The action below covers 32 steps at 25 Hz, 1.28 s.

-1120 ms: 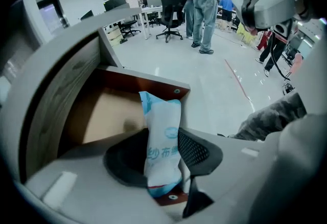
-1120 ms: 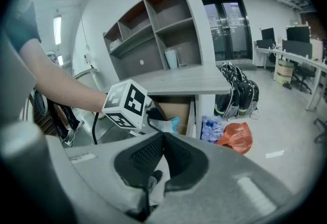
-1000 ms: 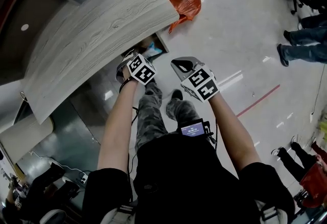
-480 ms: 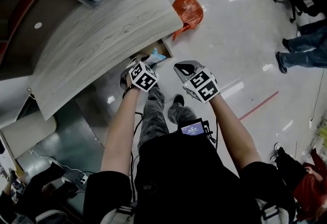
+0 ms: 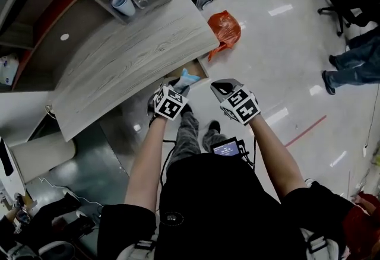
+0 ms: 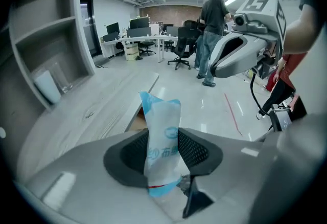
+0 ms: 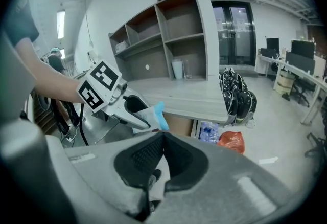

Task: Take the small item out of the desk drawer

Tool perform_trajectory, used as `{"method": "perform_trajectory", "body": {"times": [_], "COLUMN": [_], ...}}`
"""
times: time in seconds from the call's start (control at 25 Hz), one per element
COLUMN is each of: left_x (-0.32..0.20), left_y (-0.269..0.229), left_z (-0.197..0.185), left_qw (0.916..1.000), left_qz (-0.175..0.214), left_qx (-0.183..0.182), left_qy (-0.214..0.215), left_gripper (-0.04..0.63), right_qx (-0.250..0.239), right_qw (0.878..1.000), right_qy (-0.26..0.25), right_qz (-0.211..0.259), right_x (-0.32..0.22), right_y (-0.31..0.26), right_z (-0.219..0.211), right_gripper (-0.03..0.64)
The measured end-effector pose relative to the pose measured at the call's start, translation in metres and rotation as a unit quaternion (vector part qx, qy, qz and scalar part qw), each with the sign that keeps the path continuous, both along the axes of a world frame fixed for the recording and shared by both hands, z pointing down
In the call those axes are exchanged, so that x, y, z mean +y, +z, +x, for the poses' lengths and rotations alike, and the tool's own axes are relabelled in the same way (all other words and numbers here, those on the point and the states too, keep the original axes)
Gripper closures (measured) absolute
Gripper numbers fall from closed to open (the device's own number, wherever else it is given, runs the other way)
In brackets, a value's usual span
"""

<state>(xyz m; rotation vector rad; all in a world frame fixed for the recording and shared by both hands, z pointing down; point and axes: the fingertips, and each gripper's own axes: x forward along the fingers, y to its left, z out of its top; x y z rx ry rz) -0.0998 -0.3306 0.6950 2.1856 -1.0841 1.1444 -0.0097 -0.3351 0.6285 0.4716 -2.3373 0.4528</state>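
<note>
- Just off the table's [image 5: 136, 51] front edge, above the open drawer [image 5: 199, 67], the left gripper [image 5: 180, 83] holds the blue-white packet [image 5: 189, 78] clear.
- Left gripper view: jaws pinch the packet's middle, upright, likely so it won't slip.
- Right gripper view: right gripper [image 7: 163, 136] closed, empty, spare beside the table.

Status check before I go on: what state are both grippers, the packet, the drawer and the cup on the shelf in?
left gripper: jaws shut on the packet.
packet: upright between the left jaws, held in the air, out of the drawer.
right gripper: jaws shut, nothing between them.
drawer: open, sticking out from under the desk.
cup: upright on the shelf.
</note>
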Motion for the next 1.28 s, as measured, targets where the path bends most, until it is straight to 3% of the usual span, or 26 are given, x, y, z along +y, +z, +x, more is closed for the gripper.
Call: {"method": "perform_trajectory", "body": {"times": [0.4,0.84,1.28], "left_x": [0.013,0.015,0.018], "left_y": [-0.063,-0.097,-0.103], "left_z": [0.004,0.005,0.005], "left_qw": [0.9979,0.9916,0.9898], "left_qz": [0.041,0.072,0.08], "left_qx": [0.047,0.099,0.108], "left_qy": [-0.016,-0.041,-0.046], "left_gripper": [0.417,0.417,0.417], "right_qx": [-0.002,-0.011,-0.023], "right_qw": [1.0,0.997,0.997], "right_qy": [0.028,0.073,0.077], "right_qz": [0.007,0.01,0.017], "right_x": [0.0,-0.008,-0.01], "right_y": [-0.03,-0.043,-0.05], "right_z": [0.009,0.012,0.004], "right_gripper": [0.617,0.617,0.617]}}
